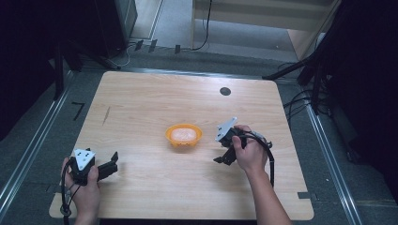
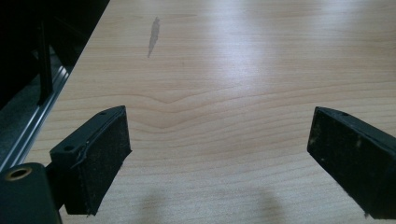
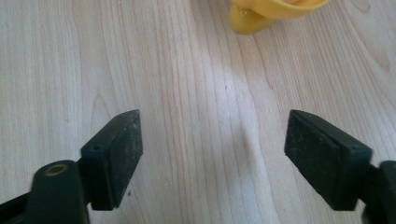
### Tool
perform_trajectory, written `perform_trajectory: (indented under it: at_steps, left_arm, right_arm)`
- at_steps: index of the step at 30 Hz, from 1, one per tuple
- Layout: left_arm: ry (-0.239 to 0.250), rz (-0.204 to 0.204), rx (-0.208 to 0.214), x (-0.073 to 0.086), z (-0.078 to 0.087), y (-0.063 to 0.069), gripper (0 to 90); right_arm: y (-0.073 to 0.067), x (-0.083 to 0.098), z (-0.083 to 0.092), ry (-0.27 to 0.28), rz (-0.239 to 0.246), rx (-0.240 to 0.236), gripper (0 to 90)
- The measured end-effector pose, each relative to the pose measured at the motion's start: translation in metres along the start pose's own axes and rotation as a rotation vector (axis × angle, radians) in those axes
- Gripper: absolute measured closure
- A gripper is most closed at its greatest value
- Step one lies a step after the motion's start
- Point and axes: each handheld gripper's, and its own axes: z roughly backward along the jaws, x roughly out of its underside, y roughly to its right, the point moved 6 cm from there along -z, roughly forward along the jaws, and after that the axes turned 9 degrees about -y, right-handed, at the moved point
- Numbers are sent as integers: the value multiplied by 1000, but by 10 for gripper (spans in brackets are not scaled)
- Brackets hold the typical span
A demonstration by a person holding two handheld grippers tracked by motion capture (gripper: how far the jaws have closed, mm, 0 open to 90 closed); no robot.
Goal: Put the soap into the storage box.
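Black jaws stand wide apart on our left gripper (image 1: 105,166) and right gripper (image 1: 224,157), both empty. We count one orange bowl (image 1: 184,135), holding something pale pink, mid-table (image 1: 141,103), just left of the right gripper.

Overhead light is falling evenly on the bench (image 1: 141,103), while the surroundings at the left and right edges of the high view are sinking into near-black. In the left gripper view a broad pale glare is washing across the wood, and soft shadows are lying below the fingers (image 2: 100,154). The high view is looking soft and slightly grainy.
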Motion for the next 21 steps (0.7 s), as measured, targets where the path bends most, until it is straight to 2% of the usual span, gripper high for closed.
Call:
perform_trajectory:
  at_steps: [8,10,21]
  left_arm:
    - [0,0,0,0,0,0,64]
    - [0,0,-1,0,0,0,64]
    - [2,-2,0,0,0,0,64]
  right_arm:
    - [-8,20,-2,16,-20,15,160]
    - [-10,26,-3,16,-36,26,153]
    - [-20,56,-3,56,-96,27,153]
